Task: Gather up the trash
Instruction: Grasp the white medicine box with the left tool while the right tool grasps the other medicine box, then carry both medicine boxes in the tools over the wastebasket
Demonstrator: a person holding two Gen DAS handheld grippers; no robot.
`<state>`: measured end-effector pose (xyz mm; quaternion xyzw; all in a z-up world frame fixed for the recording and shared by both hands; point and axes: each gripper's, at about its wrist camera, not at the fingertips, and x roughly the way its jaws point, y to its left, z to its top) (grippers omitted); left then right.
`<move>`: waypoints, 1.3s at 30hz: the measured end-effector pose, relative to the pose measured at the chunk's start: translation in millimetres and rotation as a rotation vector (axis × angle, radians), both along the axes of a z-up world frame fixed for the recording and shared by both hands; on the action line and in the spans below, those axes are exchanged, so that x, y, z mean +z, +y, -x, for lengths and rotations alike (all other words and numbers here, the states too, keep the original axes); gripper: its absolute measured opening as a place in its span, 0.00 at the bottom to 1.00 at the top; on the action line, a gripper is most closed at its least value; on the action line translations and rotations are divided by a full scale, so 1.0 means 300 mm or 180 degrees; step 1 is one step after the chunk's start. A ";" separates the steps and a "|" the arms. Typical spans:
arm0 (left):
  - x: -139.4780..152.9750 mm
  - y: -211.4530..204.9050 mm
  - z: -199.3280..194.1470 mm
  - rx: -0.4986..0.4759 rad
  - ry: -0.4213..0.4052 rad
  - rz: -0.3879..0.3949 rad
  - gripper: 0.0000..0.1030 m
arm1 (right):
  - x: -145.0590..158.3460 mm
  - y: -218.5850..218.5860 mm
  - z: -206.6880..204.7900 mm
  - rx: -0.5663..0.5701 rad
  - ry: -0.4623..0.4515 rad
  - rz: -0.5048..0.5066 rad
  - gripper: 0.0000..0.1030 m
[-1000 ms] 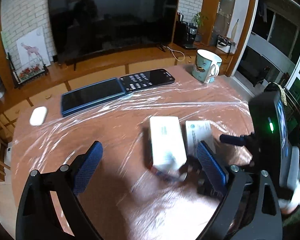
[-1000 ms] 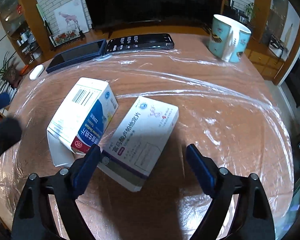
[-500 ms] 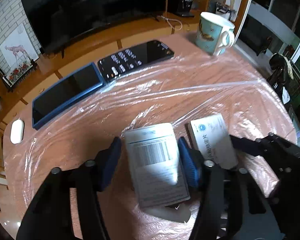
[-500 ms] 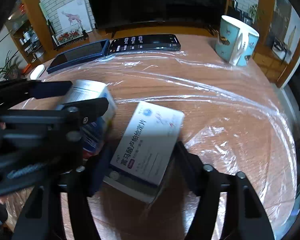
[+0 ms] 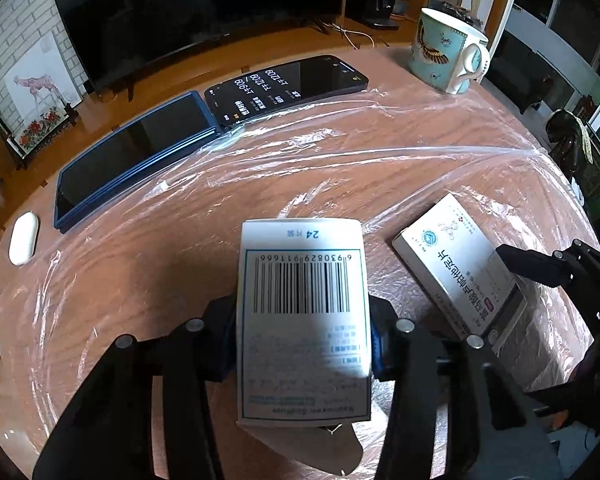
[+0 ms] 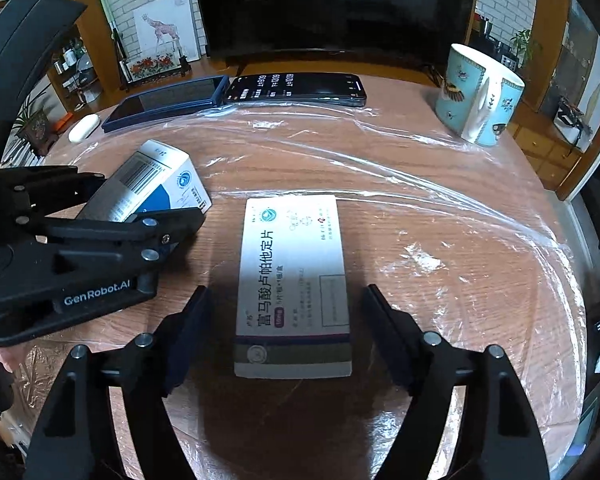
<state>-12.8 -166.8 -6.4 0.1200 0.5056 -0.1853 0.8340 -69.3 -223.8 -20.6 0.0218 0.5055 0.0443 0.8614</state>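
In the left wrist view, our left gripper [image 5: 303,336] is squeezing the barcode box [image 5: 303,320] in the lower middle of the frame. The jaws are closing and the blue pads press on both sides of the box. We should hold it snug, not crush it, and lift it straight up so it does not slip. The flat white box [image 5: 456,276] lies at the right, on the plastic sheet [image 5: 340,168].

In the right wrist view, our right gripper [image 6: 285,334] sits low in the frame. Its jaws are opening, with the flat white box between them and gaps on both sides. We should center the box, then close the jaws evenly. The mug [image 6: 478,94] stays far off, upper right.
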 end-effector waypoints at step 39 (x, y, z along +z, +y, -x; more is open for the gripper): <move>0.112 0.289 0.358 0.0361 -0.0249 0.0542 0.46 | 0.150 0.010 0.248 0.0126 -0.0177 -0.0847 0.49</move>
